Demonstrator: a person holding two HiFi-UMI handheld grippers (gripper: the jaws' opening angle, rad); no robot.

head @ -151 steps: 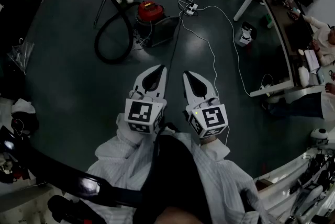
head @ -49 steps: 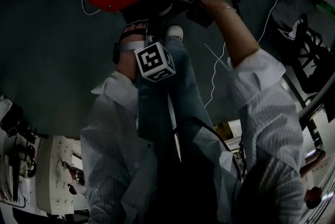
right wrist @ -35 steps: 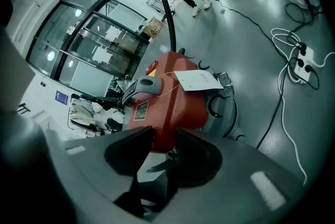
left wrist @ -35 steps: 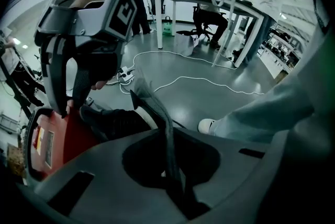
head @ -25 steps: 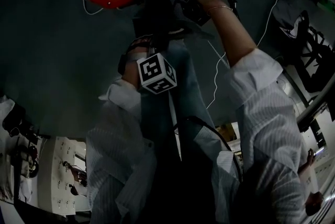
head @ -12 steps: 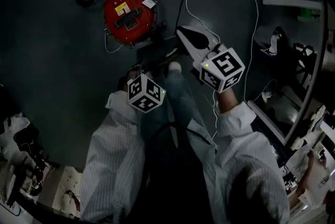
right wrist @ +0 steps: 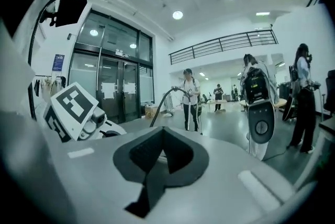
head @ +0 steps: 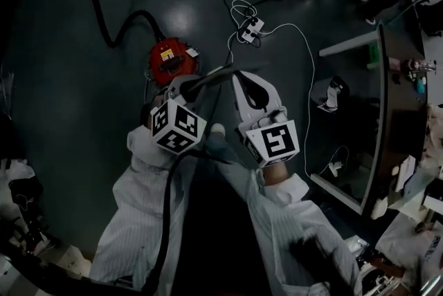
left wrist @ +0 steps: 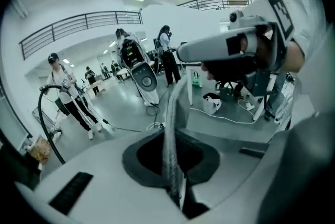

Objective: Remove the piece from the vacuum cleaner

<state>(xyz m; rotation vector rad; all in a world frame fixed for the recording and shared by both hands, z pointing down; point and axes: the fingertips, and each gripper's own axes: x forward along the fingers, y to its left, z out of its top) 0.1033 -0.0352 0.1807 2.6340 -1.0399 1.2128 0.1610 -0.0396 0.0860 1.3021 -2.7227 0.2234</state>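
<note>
- Now the scene is shown from a standing height, looking down on a dark floor [head: 83,115]. A second or two earlier the person is crouched, with both grippers low against the red body of the machine.
- The vacuum cleaner [head: 169,59], a round red canister, is seen on the floor just beyond the grippers. Its black hose [head: 104,18] is seen snaking away to the upper left.
- The left gripper [head: 187,84] is raised above the canister, and its fingers [left wrist: 104,165] are closed tight on the piece [head: 211,78].
- The piece is shown as a slim dark length running from the left gripper across to the tip of the right gripper. In the left gripper view it is seen edge on, as a thin grey textured strip rising from between the pinched fingers.
- The right gripper [head: 241,79] is held just beside the left one. Its fingers [right wrist: 235,165] are brought fully together with nothing between them.
- No link between the piece and the canister can be made out, so the piece is judged to have been pulled free and lifted away.
- The removal is therefore taken to be done or nearly so; only setting the piece down is likely left.
- A white power strip [head: 250,30] with its cables is seen on the floor beyond the grippers, and care would be needed not to snag it.
</note>
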